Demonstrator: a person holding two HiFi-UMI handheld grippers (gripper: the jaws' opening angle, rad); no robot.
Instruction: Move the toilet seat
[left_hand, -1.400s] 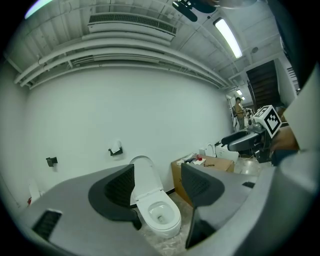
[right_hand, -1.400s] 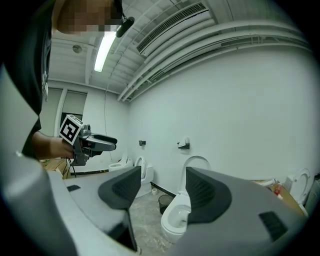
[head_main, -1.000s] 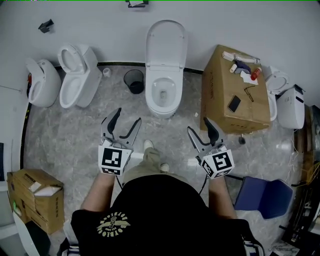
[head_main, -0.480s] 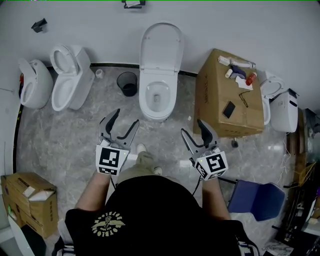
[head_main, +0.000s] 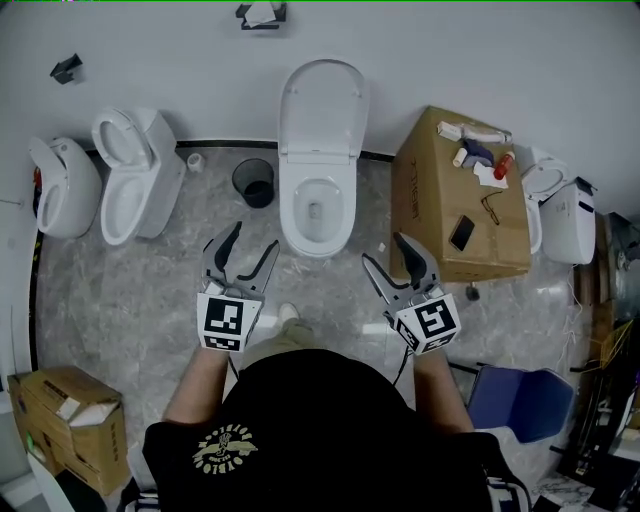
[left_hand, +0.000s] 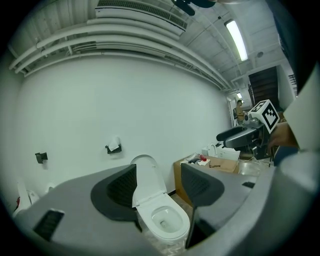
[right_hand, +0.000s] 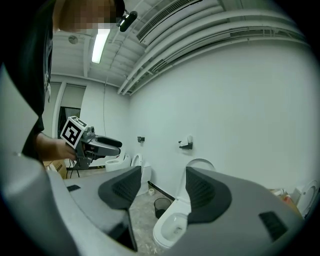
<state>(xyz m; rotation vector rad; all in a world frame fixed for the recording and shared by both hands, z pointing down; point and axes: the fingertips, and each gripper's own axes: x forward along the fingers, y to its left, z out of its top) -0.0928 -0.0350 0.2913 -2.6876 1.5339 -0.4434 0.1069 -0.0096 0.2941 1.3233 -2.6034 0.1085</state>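
Both claws open in front of the toilet, nothing held.

My left claw (head_main: 255, 237) has its jaws wide apart and only air between them. My right claw (head_main: 384, 250) is the same, wide and empty. Both hang over the marble floor (head_main: 150, 290), just short of the white toilet (head_main: 318, 210) and not touching it. Between each pair of jaws I see the open bowl. The toilet seat (head_main: 322, 105) is raised – it stands upright against the white wall behind the bowl. A small black bin (head_main: 252, 183) stands just beside the toilet on the left and a big cardboard box (head_main: 440, 215) on the right, with a phone (head_main: 462, 232) on top. Further left stand two more toilets (head_main: 135, 170).
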